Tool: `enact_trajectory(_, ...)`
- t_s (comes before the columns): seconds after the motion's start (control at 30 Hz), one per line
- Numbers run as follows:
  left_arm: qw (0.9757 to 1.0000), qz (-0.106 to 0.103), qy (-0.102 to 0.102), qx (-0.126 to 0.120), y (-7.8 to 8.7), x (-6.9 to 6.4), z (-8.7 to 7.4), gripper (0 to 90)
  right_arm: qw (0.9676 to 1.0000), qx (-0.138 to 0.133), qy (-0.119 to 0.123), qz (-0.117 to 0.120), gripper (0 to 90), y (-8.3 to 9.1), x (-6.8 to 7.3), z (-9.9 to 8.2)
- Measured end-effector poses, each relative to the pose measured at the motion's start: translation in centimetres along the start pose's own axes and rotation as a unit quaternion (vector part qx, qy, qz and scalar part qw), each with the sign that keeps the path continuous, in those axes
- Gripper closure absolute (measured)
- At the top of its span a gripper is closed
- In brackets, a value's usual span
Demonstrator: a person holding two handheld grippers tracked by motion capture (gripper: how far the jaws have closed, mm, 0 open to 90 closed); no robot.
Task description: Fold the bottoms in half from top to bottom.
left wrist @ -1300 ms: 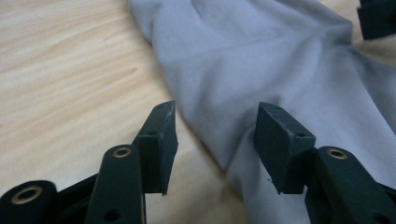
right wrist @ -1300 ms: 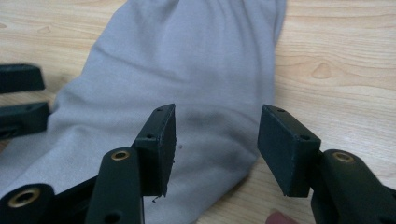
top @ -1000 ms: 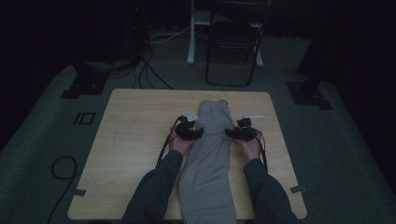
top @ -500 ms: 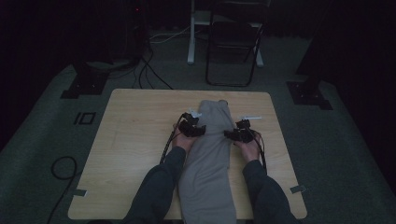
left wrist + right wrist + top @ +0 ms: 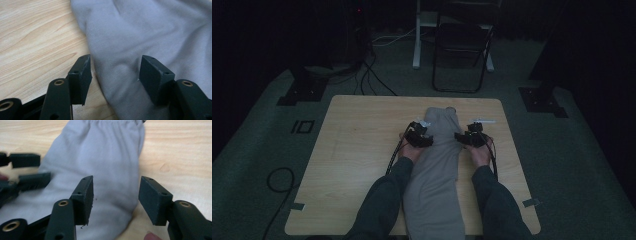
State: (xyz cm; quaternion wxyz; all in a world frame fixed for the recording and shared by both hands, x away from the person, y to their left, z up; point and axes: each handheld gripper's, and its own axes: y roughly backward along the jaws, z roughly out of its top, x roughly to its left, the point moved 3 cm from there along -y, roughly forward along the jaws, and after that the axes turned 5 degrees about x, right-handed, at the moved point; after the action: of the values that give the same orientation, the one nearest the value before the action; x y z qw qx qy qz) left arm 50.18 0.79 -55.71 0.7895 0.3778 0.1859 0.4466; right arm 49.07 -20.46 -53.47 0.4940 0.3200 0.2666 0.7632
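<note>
A long grey garment (image 5: 439,165) lies lengthwise down the middle of the wooden table (image 5: 357,150), its gathered end (image 5: 112,122) far from the person. My left gripper (image 5: 424,137) rests at its left edge. Its jaws have just been opening and stand open (image 5: 115,62) with the garment's edge (image 5: 150,30) between them, pads not pressing. My right gripper (image 5: 464,137) sits at the garment's right edge, open (image 5: 116,182), over the cloth (image 5: 100,152) and its border with the wood. The left gripper (image 5: 43,170) shows blurred at the far left of the right gripper view.
Bare wood (image 5: 32,37) spreads to either side of the garment. On the dark floor beyond the table stand a folding chair (image 5: 462,50), loose cables (image 5: 367,75) and two black base plates (image 5: 299,90) (image 5: 542,100). The person's sleeves (image 5: 382,205) lie along the garment.
The left gripper has edged slightly toward the garment's edge. The right hand and the garment have stayed where they were.
</note>
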Motion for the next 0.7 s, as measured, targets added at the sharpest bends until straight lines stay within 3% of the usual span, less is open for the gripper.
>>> enact_trajectory(0.13,1.0000,-0.001,-0.002,0.001,0.0,-0.1,0.0,45.2,0.9999,0.012,-0.008,-0.009,46.1,-1.2,-0.2,0.3)
enact_trajectory(0.23,0.9999,-0.004,-0.011,0.001,0.0,-0.3,-0.1,52.6,0.9995,0.024,-0.011,-0.016,47.8,-2.4,-0.1,0.1)
enact_trajectory(0.27,0.9999,-0.013,-0.006,0.000,0.1,-0.3,-0.3,55.2,0.9993,0.025,-0.001,-0.029,49.8,-2.9,-0.1,-0.3)
enact_trajectory(0.37,0.9997,-0.022,-0.005,-0.004,0.3,-0.3,-0.6,63.1,0.9989,0.029,0.006,-0.036,54.5,-2.8,0.3,-0.4)
enact_trajectory(0.4,0.9997,-0.026,-0.003,-0.005,0.4,-0.2,-0.8,64.6,0.9974,0.033,0.031,-0.055,55.2,-2.7,0.8,-0.8)
enact_trajectory(0.43,0.9996,-0.029,0.000,-0.006,0.6,-0.3,-1.1,64.6,0.9974,0.033,0.031,-0.055,55.2,-2.7,0.8,-0.8)
enact_trajectory(0.47,0.9994,-0.033,-0.008,-0.010,1.0,-0.4,-1.7,65.9,0.9955,0.034,0.059,-0.066,55.6,-2.4,1.6,-1.4)
enact_trajectory(0.57,0.9993,-0.036,-0.007,-0.013,1.3,-0.5,-2.0,66.0,0.9953,0.034,0.064,-0.065,56.2,-2.2,1.9,-1.8)
enact_trajectory(0.7,0.9986,-0.048,-0.004,-0.023,2.7,-0.7,-4.0,65.9,0.9948,0.038,0.080,-0.050,56.4,-1.1,3.3,-3.5)
